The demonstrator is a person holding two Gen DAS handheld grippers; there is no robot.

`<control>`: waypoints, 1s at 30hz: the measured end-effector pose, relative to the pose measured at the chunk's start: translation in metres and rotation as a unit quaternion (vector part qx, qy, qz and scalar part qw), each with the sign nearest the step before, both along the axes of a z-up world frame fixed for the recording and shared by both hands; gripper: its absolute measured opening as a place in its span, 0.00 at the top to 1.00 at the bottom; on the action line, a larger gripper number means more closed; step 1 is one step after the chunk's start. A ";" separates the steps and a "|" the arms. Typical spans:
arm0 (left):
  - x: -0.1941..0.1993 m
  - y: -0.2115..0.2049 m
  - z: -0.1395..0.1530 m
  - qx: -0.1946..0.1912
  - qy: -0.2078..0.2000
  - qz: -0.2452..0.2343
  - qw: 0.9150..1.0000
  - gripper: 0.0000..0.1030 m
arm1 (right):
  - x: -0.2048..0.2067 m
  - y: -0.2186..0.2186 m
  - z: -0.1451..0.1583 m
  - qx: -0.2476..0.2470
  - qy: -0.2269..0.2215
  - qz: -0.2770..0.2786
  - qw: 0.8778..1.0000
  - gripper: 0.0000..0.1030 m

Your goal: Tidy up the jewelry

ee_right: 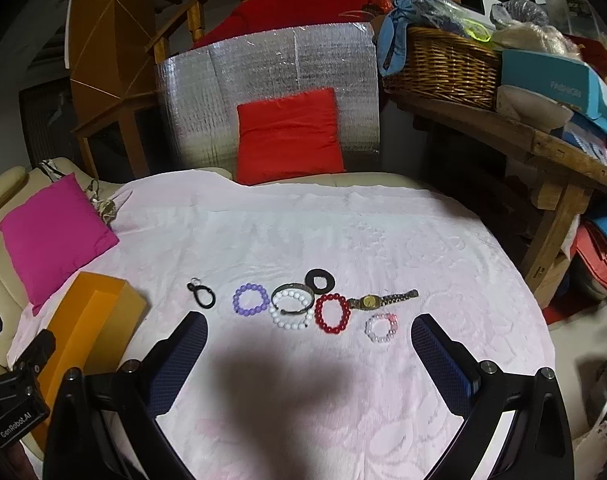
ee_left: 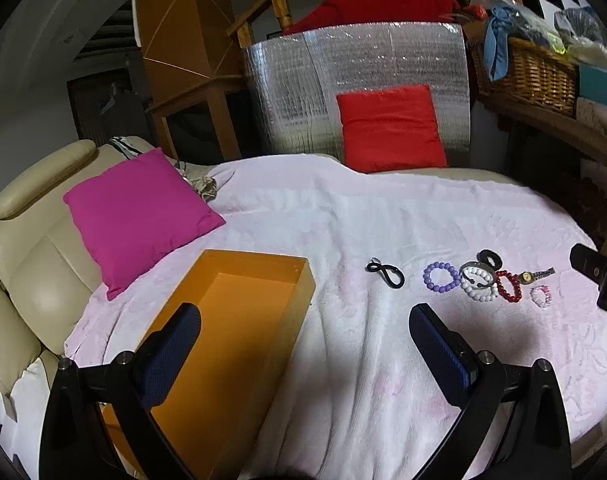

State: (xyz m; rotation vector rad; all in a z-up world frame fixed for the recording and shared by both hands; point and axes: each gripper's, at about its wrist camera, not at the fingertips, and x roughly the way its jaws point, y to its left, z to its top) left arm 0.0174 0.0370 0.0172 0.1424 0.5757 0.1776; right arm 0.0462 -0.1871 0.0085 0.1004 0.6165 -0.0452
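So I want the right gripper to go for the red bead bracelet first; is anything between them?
Nothing visible. The right gripper is open above bare pink blanket, and the red bead bracelet lies just ahead, apart from the white bead bracelet and watch beside it.

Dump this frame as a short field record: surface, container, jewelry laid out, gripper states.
surface: pale pink textured blanket over a cream sofa
container: open orange rectangular box, looks empty, left of the jewelry
jewelry row, left to right: black loop clasp; purple bead bracelet; white bead bracelet with a metal bangle over it; red bead bracelet; gold-faced metal wristwatch; pale pink bead bracelet
behind row: black flat ring
left hand-held gripper: open, holding nothing
right hand-held gripper: open, holding nothing
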 end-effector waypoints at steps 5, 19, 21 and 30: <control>0.029 -0.011 -0.014 0.008 0.016 -0.002 1.000 0.00 | 0.027 -0.015 -0.014 0.012 0.012 -0.002 1.000 0.00; 0.165 -0.022 -0.082 -0.096 0.105 -0.037 0.989 0.00 | 0.077 -0.094 -0.068 0.157 0.067 -0.002 0.985 0.00; 0.179 -0.026 -0.094 -0.109 0.125 -0.039 0.985 0.00 | 0.081 -0.100 -0.074 0.173 0.075 -0.003 0.982 0.00; 0.215 -0.043 -0.140 -0.119 0.178 -0.057 0.975 0.33 | 0.084 -0.118 -0.088 0.204 0.094 -0.013 0.974 0.08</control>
